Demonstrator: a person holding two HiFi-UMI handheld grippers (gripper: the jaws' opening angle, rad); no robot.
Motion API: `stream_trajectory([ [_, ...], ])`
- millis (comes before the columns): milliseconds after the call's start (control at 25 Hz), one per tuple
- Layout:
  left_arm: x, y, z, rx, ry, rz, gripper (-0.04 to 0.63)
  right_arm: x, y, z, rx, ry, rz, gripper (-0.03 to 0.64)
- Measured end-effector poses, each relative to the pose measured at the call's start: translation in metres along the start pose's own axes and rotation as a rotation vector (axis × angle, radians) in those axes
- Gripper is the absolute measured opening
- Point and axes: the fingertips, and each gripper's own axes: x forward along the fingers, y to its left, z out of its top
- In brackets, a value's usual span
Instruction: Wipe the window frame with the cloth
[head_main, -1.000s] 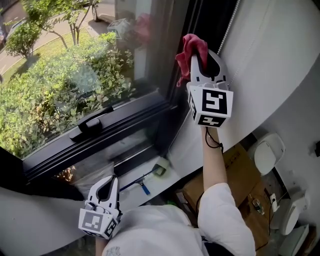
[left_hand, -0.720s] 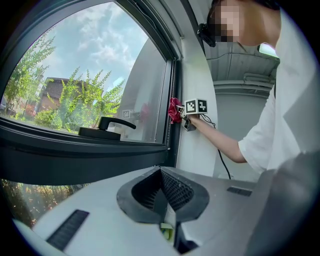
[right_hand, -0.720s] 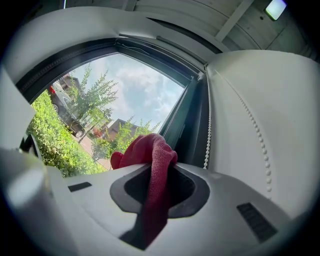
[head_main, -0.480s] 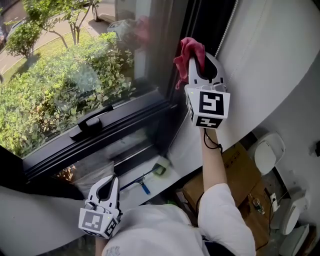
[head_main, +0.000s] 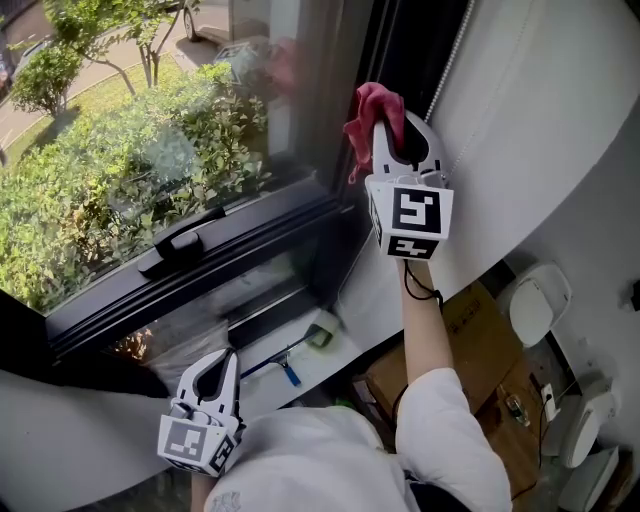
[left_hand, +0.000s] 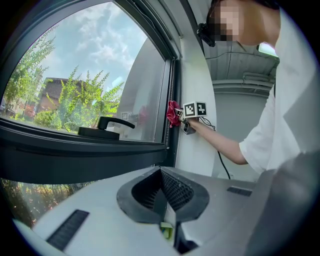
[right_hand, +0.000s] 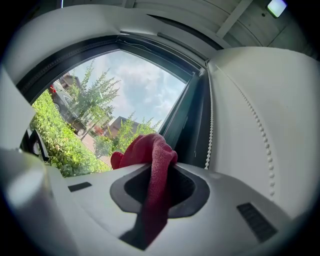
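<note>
Right gripper (head_main: 400, 125): pinching crumpled red cloth (head_main: 370, 105), upper centre.
Frame: dark upright window frame (head_main: 340, 90) lies against the cloth's left.
Left gripper (head_main: 217, 368): pressed together, empty, lower left.

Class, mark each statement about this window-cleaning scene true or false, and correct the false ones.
1. The right tool grips a red woven cloth. True.
2. The left tool holds a sponge. False: its jaws are together, with nothing between them.
3. In the head view, a black lever window handle sits left of the cloth. True.
4. In the head view, the white beaded blind cord hangs left of the cloth. False: it hangs to the cloth's right.
</note>
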Motion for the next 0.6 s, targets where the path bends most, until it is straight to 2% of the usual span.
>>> stream_trajectory([
  [600,-0.005,-0.003,-0.002,-0.009,-0.001,0.002,0.009,-0.007,0.008,-0.017,0.001,0.037,0.004,0.064],
])
